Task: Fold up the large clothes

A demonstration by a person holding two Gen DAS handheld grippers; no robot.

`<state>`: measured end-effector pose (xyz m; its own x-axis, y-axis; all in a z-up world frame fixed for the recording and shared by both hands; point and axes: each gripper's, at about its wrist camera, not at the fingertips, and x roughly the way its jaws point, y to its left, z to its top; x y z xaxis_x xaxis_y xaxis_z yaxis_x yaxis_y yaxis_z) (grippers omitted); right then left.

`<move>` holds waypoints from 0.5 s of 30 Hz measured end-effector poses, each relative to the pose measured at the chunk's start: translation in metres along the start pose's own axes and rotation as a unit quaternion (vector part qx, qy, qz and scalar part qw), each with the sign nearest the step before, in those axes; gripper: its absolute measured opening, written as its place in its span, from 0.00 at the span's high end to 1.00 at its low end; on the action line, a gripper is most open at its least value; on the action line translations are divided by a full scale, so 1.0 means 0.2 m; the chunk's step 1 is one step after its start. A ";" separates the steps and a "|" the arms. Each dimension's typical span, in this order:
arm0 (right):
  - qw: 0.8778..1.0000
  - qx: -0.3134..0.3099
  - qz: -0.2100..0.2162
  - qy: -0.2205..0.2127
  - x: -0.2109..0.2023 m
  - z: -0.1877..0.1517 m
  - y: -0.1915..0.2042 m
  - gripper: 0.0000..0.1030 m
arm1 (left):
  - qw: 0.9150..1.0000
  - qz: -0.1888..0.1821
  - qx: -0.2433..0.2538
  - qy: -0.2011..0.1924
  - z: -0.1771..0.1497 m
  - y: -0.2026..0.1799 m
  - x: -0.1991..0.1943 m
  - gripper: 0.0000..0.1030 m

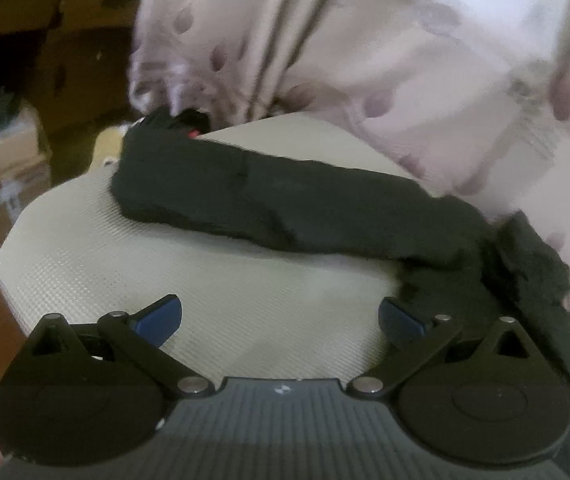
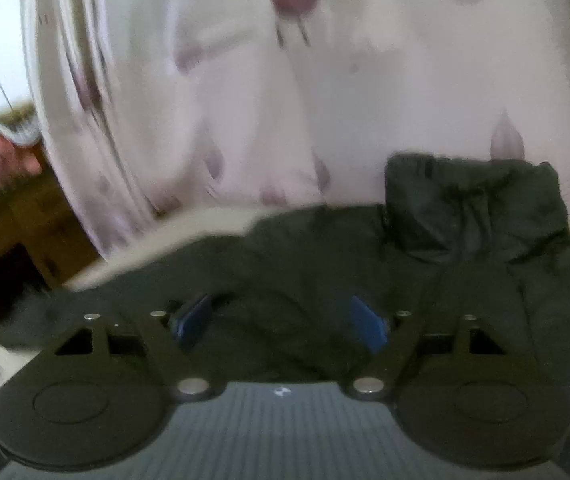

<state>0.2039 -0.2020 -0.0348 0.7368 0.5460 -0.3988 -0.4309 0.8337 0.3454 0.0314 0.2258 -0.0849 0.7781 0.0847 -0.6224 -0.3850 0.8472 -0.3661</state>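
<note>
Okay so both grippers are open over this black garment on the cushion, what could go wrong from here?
1. The black garment drapes off the beige cushion at the right edge, so it may slide off when tugged.
2. The patterned curtain hangs close behind; the right gripper could pinch it too.
3. The left gripper hovers over bare cushion and may close on nothing.

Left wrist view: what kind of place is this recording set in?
Probably a home room: a patterned curtain hangs behind a beige padded surface bearing a black garment, with cardboard boxes stacked beside.

black garment (image 2: 325,264) blurred, cut off below
</note>
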 end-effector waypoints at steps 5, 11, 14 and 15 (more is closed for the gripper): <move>0.998 0.043 0.048 -0.018 -0.39 -0.15 0.04 0.09 | 0.997 -0.017 -0.072 0.011 0.08 0.17 0.12 0.02; 0.997 0.069 0.041 -0.007 -0.70 -0.33 0.02 0.09 | 0.990 -0.007 -0.140 -0.025 0.19 0.27 0.22 0.00; 0.993 0.106 0.035 -0.022 -0.80 -0.37 -0.02 0.09 | 0.987 0.004 -0.154 -0.035 0.26 0.28 0.30 0.02; 0.992 0.120 0.036 -0.028 -0.84 -0.38 -0.03 0.09 | 0.987 0.011 -0.155 -0.036 0.28 0.27 0.32 0.03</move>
<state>0.0433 -0.2921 -0.0348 0.7387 0.5929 -0.3208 -0.3525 0.7454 0.5658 0.0881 0.3063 -0.1056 0.7965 0.1477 -0.5863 -0.5274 0.6440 -0.5542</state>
